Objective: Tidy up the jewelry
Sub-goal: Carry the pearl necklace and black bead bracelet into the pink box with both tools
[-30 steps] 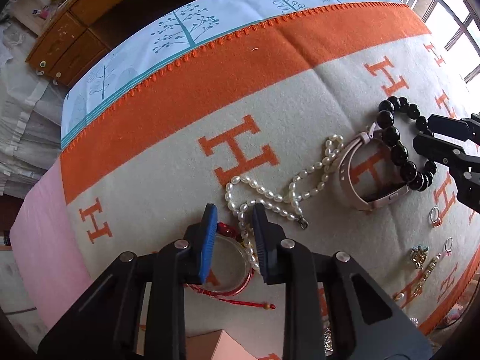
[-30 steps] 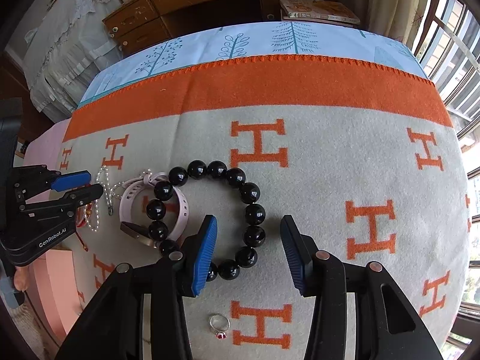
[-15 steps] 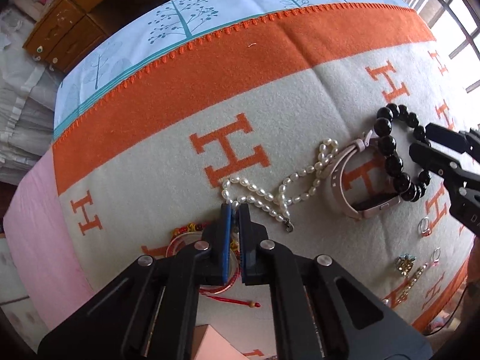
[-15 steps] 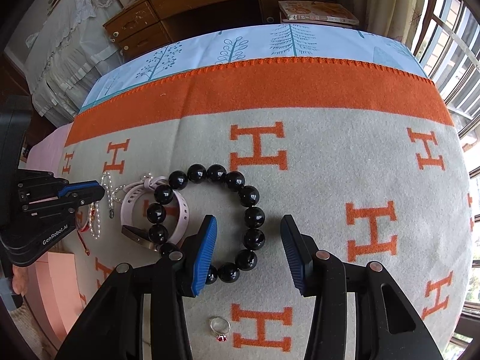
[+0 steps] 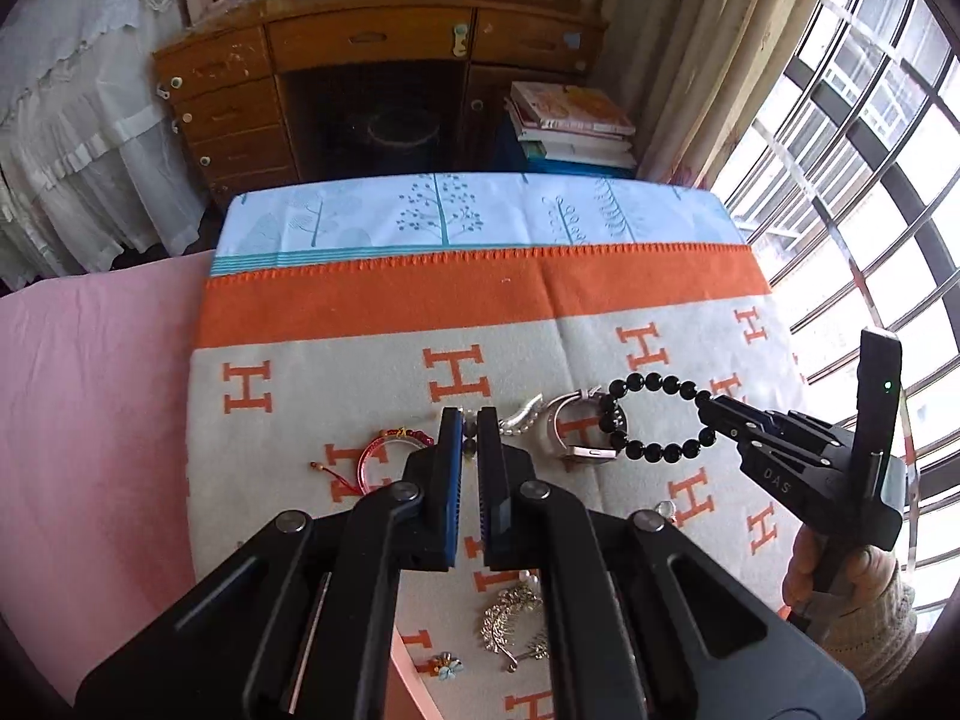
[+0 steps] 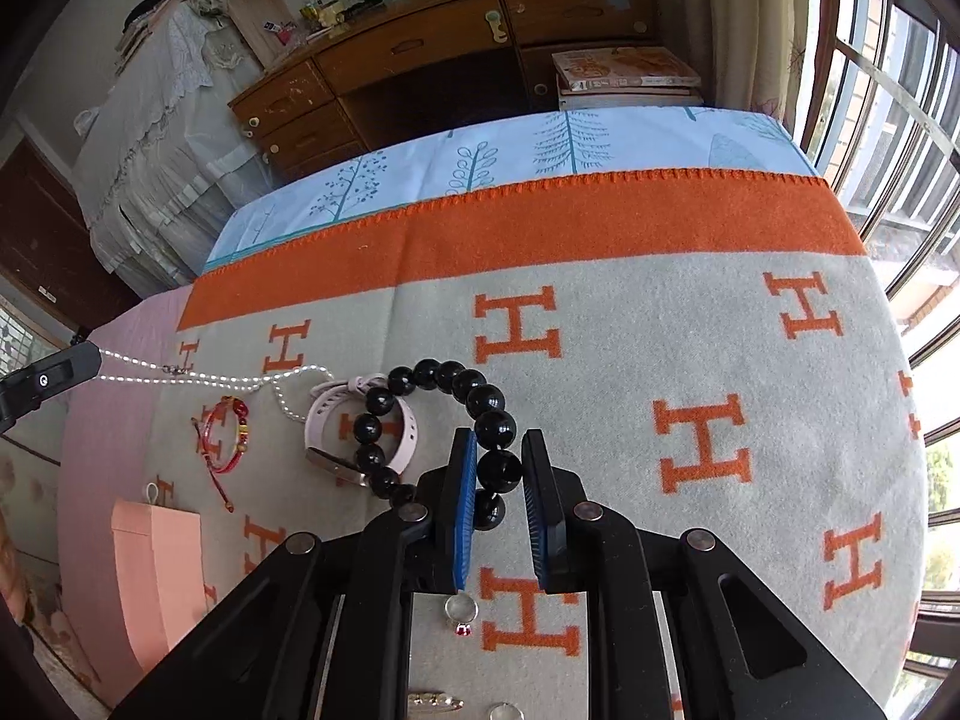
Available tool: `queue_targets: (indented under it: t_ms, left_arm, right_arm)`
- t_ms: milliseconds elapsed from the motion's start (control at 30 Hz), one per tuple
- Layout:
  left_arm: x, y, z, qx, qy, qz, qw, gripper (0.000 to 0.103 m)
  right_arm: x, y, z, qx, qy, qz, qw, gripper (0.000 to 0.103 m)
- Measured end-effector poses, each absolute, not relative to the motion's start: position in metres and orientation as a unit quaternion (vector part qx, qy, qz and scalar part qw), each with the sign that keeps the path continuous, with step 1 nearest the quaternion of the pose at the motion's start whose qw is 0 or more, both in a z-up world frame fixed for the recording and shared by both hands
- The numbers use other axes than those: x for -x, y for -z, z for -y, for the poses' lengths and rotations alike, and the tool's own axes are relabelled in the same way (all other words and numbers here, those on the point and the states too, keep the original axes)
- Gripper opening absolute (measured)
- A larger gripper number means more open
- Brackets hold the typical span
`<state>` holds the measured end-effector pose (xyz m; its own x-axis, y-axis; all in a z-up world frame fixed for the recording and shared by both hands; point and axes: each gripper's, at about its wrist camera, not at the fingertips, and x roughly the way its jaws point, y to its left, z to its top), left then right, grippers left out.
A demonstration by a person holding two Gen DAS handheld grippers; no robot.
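Two bits of lettering read clearly from my seat: "DAS" on the side of my right gripper [image 5: 717,414] in the left view, and orange "H" shapes repeated across the grey blanket [image 6: 600,360], which has a broad orange band along its far edge. Under it lie a pale blue sheet [image 5: 468,219] printed with trees and a pink sheet [image 5: 90,390] at the left. Behind stand a wooden desk [image 5: 372,48] with drawers, a book stack [image 5: 570,126], white lace drapes and a barred window [image 5: 870,180]. My left gripper [image 5: 470,429] points steeply down, clenched on the pearl strand [image 6: 210,379], which runs taut from its tip back to the blanket. My right gripper's jaws are closing on the black bead bracelet [image 6: 462,384]; a bead sits between the pads [image 6: 465,480] and seems pinched, though I cannot be sure at this angle, and the loop's left side lies across the pink watch [image 6: 336,420]. A hand [image 5: 840,576] in a knit cuff holds the right grip. Near it on the blanket are a red cord bracelet [image 6: 225,432], a pink box [image 6: 156,576], a red-stone ring [image 6: 461,612] and a gold brooch [image 5: 510,618].
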<state>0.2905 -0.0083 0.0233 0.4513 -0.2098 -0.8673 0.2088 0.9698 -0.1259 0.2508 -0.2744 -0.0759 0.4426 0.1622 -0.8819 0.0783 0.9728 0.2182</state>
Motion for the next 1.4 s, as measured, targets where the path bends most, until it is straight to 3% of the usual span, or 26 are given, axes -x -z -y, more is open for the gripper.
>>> queue_targets:
  t_ms: [267,467,800,1400]
  left_arm:
    - [-0.207,-0.125,-0.05,0.067,0.109,-0.428,0.895,0.003]
    - [-0.149,-0.149,-0.1,0.089,0.084,-0.407,0.905,0.003]
    - [-0.099,-0.075,-0.155,0.098,0.034,-0.424,0.899,0.003]
    - [-0.113,0.047,-0.154,0.041,-0.034,-0.431,0.901,0.003]
  right_arm:
    - [-0.204,-0.012,0.233,-0.094,-0.077,-0.456,0.882,0.015]
    - [-0.164,-0.061,0.178,-0.074,-0.126,-0.416,0.898,0.015]
    - [-0.116,-0.082,0.071,-0.028,-0.202,-0.41,0.889,0.015]
    - [-0.089,-0.026,-0.06,0.026,-0.287,-0.468,0.836,0.015]
